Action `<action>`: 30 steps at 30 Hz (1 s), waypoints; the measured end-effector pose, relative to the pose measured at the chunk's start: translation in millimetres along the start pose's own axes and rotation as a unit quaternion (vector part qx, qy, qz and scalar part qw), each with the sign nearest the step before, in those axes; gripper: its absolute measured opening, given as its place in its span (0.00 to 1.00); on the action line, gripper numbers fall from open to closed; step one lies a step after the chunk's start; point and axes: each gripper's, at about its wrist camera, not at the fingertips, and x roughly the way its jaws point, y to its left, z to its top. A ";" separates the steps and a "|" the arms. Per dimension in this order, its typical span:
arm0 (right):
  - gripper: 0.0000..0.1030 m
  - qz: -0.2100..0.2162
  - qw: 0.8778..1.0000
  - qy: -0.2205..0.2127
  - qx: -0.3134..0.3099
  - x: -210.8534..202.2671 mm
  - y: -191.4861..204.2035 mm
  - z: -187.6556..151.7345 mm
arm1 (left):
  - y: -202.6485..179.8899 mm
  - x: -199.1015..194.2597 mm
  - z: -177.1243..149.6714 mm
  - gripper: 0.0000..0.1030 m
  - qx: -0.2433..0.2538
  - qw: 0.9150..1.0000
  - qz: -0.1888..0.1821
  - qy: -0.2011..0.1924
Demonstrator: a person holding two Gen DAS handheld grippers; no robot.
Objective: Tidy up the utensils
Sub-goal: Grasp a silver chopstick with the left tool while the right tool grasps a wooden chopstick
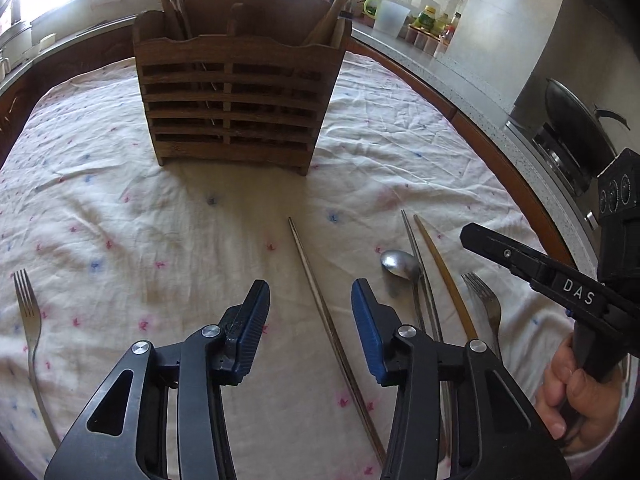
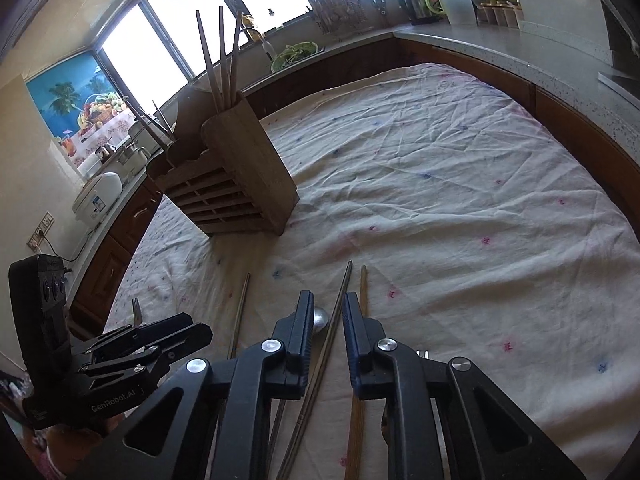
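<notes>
Utensils lie loose on the cloth-covered desk (image 1: 120, 200): a metal chopstick (image 1: 320, 300) runs between the spread left tongs (image 1: 311, 304), untouched by either pad. Just right of it a spoon (image 1: 398, 264), a second metal chopstick (image 2: 332, 320), a wooden chopstick (image 1: 444, 276) and a fork (image 1: 484, 300) crowd side by side. Another fork (image 1: 28, 312) lies well apart near the left edge. The right tongs (image 2: 329, 316) stand narrowly apart over that second metal chopstick, the pads not pressing it, the spoon's bowl just behind their left finger. A slatted wooden holder (image 1: 232, 108) stands upright farther back, chopsticks in both its end compartments. "DAS" reads on the right tongs, "GenRobot.AI" on the left. Open cloth stretches right of the holder toward the curved desk edge.
</notes>
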 end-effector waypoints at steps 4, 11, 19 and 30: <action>0.13 0.001 1.000 0.026 -0.002 20.2 1.0 2.2 | -0.4 15.3 6.4 0.39 -0.002 1.000 -0.001 0.013; 0.07 -0.023 0.998 0.053 -0.008 51.6 -4.2 7.7 | 5.6 36.3 15.6 0.33 -0.001 1.000 -0.005 0.029; 0.07 -0.044 0.996 0.065 -0.053 67.1 4.9 19.5 | -10.1 46.7 21.0 0.18 0.062 0.997 0.047 0.020; 0.05 -0.045 0.995 0.058 -0.062 63.6 8.9 17.9 | 4.0 38.8 22.8 0.04 0.045 0.999 0.025 0.011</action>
